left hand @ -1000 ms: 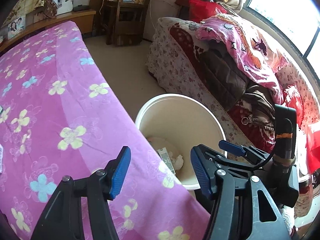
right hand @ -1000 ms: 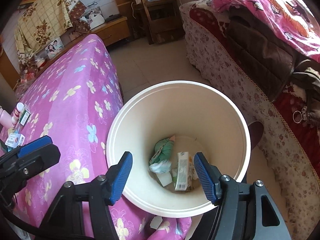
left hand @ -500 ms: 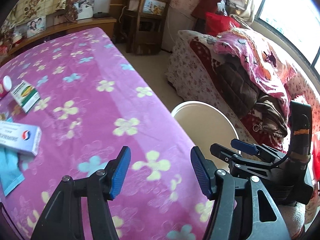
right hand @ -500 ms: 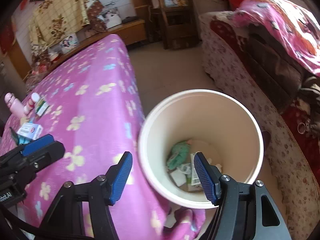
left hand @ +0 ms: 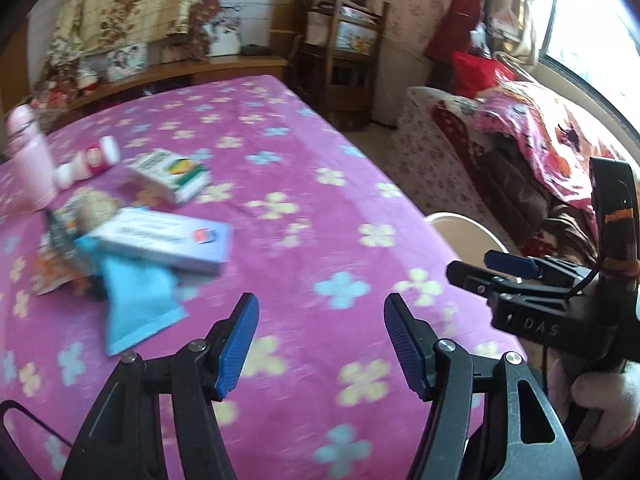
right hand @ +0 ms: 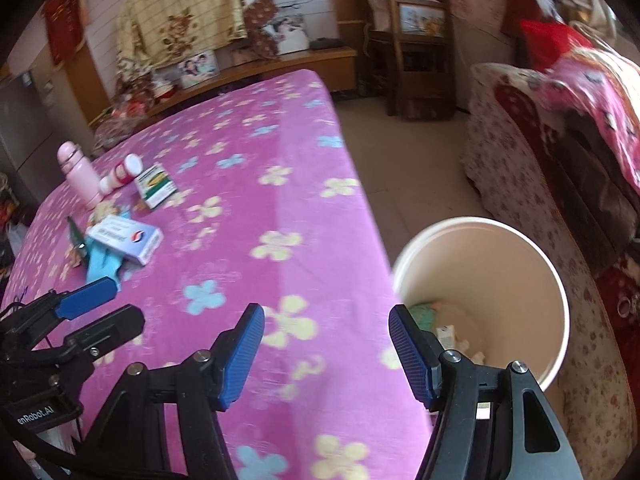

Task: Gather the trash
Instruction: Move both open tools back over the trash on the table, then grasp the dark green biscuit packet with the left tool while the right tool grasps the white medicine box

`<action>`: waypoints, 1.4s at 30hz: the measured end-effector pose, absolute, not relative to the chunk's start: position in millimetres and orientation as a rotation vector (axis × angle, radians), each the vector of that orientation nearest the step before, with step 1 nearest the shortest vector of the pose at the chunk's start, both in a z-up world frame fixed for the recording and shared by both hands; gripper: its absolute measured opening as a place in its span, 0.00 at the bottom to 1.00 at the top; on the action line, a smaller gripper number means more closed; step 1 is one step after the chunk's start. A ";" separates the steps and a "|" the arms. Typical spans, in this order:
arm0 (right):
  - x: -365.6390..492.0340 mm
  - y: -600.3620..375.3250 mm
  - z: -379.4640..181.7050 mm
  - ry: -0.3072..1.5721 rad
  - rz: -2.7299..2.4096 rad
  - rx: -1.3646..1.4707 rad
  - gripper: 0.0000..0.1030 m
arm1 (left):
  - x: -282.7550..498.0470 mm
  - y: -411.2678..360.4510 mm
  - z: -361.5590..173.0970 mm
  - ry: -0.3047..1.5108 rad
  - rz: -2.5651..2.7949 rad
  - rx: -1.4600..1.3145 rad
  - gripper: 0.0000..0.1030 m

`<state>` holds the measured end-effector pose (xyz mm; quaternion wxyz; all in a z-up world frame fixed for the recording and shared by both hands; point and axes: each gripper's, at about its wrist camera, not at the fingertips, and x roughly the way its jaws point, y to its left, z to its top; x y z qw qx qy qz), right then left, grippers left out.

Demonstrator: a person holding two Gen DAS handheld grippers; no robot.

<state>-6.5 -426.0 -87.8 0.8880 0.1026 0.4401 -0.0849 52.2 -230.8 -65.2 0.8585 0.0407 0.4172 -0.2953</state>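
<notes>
Right wrist: white bin [right hand: 556, 280] upright, litter [right hand: 448, 330] inside.

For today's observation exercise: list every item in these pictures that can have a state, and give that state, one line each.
Left gripper: open, empty.
Right gripper: open, empty.
Cream round plastic bin: uncovered, trash at its bottom.
Pink bottle: upright, capped.
White-capped red-labelled bottle: lying down.
Long white toothpaste box: lying flat.
</notes>
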 end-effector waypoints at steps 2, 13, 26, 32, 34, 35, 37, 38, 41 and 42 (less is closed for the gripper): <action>-0.3 -412.9 -86.9 0.918 -0.156 0.200 0.66 | 54.7 -208.1 -64.5 0.874 -0.583 0.074 0.64; 25.6 -341.5 -81.7 0.918 -0.014 0.137 0.66 | 77.6 -85.8 -76.9 0.907 -0.375 -0.029 0.66; 69.3 -283.1 -98.5 0.957 0.149 0.101 0.67 | 137.3 -49.0 -78.7 0.920 -0.300 -0.214 0.73; 97.2 -274.0 -98.2 0.939 0.215 0.054 0.69 | 173.2 -70.3 -84.7 0.935 -0.277 -0.238 0.73; 108.2 -273.3 -96.7 0.928 0.253 0.040 0.70 | 183.3 -76.0 -89.0 0.945 -0.268 -0.237 0.73; 116.2 -272.0 -96.7 0.925 0.272 0.021 0.71 | 187.1 -78.0 -90.6 0.949 -0.263 -0.234 0.73; 128.6 -269.0 -97.4 0.927 0.303 -0.007 0.73 | 193.8 -80.1 -94.6 0.958 -0.251 -0.237 0.73; 134.2 -267.7 -98.4 0.928 0.322 -0.013 0.73 | 197.9 -80.2 -97.7 0.968 -0.247 -0.246 0.73; 151.3 -261.6 -103.3 0.936 0.400 -0.049 0.73 | 205.3 -79.4 -103.4 0.984 -0.259 -0.270 0.73; 156.4 -258.6 -105.0 0.937 0.423 -0.065 0.73 | 206.7 -79.1 -105.0 0.987 -0.262 -0.270 0.73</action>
